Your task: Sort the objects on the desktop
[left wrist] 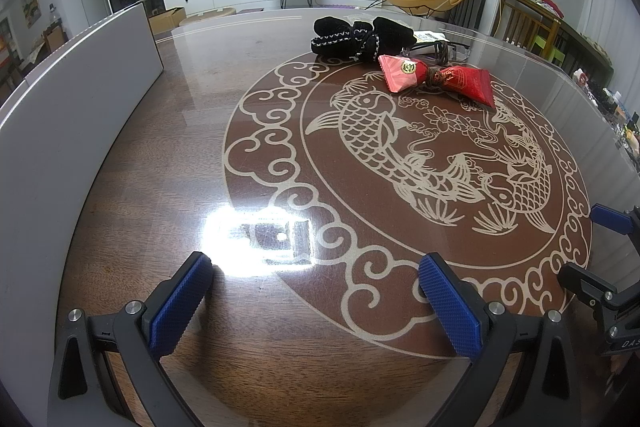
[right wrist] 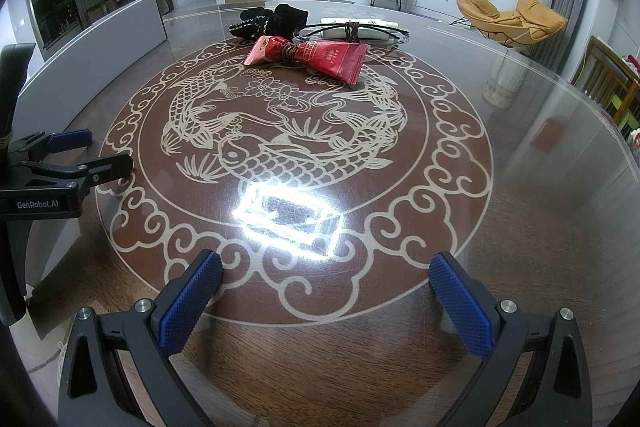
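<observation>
1. The things I have to sort sit in a cluster on the far side of the tabletop [left wrist: 168, 163], straight ahead of both my hand-held grippers and well apart from them. Nearest me is the red snack packet [right wrist: 308, 57], tied at its middle with a dark cord. Behind it lie a black fabric bundle [right wrist: 272, 19] and a pair of glasses [right wrist: 360, 29] resting by a white box [right wrist: 360, 27].

2. From my left hand-held gripper [left wrist: 316, 299] the packet [left wrist: 436, 79] lies ahead and to the right. From my right hand-held gripper [right wrist: 326, 297] it lies almost dead ahead, a touch left. I judge the right the better lined up, though neither is clearly nearer.

3. The packet's long axis runs across my line of approach, left to right, slanting slightly toward me on its right end. To close across its narrow tied waist, my fingers would straddle it fore and aft, so I'd likely need to turn the wrist.

4. Both hand-held grippers hover low over the near tabletop, side by side, pointing forward and tilted slightly down. Each has its blue pads [left wrist: 180, 303] spread wide with nothing between them.

5. A long white box [left wrist: 60, 131] stands off to the left of my left hand-held gripper, possibly where things go; I can't tell.
</observation>
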The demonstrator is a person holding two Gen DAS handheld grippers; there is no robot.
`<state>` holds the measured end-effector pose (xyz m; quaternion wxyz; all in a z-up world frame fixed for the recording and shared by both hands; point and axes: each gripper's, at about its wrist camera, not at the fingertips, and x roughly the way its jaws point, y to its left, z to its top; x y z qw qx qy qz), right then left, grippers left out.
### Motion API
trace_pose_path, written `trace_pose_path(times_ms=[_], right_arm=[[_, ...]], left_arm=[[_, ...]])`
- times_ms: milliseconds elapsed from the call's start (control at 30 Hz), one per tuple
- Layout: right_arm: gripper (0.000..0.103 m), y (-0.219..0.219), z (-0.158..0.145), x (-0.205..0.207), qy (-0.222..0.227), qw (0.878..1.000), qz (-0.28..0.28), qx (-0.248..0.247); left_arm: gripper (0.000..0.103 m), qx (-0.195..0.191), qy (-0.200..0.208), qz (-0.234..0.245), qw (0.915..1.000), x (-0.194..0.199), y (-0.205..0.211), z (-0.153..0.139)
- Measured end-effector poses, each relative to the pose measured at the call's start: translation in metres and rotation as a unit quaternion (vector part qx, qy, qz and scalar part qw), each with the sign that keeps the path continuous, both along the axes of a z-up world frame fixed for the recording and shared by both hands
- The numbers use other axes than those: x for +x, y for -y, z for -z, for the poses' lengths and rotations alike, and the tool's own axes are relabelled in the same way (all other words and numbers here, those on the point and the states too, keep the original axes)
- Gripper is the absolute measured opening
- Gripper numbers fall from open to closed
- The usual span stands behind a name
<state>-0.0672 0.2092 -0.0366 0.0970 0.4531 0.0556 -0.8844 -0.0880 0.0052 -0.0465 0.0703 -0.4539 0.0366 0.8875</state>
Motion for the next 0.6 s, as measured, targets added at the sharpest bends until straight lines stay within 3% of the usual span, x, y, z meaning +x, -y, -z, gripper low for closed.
trace_pose_path(times_ms=[600], right_arm=[[0.103, 0.0, 0.0001, 0.0001, 0.0, 1.0, 0.0, 0.0]], left_arm=[[0.103, 0.0, 0.0, 0.0, 1.0, 0.0, -0.0001, 0.0]])
